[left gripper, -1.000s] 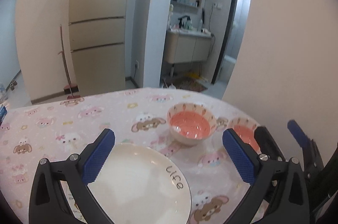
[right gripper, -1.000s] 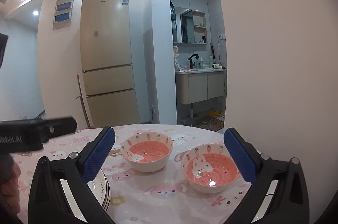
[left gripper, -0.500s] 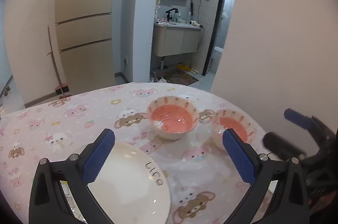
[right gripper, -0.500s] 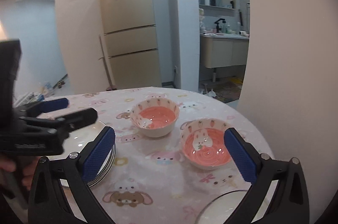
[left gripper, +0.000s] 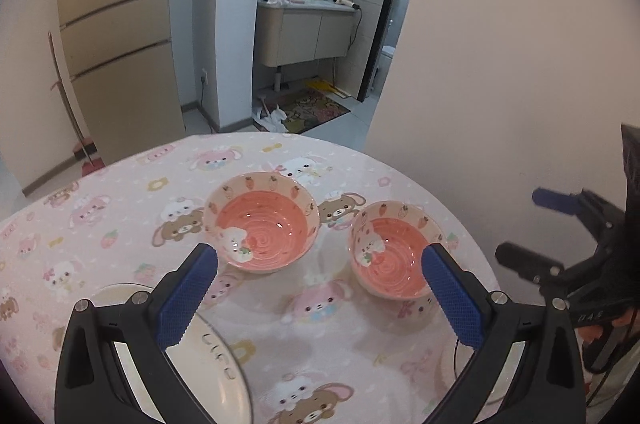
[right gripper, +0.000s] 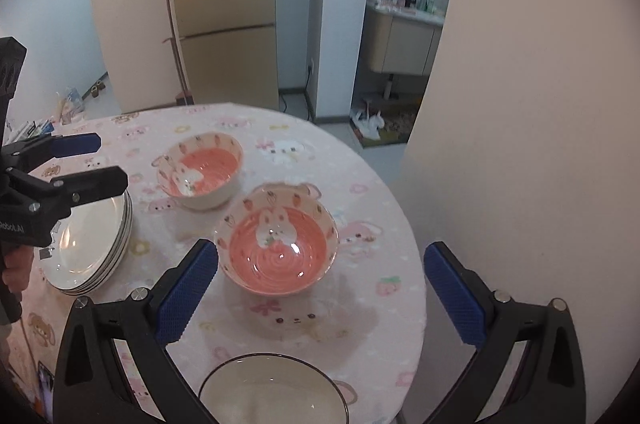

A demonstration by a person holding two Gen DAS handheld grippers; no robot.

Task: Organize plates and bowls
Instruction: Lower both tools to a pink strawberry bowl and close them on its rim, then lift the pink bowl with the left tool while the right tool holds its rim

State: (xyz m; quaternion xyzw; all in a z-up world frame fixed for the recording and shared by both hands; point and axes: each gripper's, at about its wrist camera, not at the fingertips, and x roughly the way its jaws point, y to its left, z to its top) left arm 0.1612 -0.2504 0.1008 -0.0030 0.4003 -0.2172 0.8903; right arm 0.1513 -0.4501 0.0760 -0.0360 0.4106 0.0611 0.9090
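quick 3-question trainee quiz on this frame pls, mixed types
1. True or false: the right hand-held gripper is shut on the near pink bowl.
2. Multiple choice: the stack of white plates sits A) inside a pink bowl, B) on the table left of both bowls in the right wrist view, C) on the floor.
3. Fill in: the far pink bowl and the near one both stand ____ and hold nothing.

Key:
1. False; its jaws are wide apart, above the bowl, gripping nothing. The left hand-held gripper is open too.
2. B
3. upright
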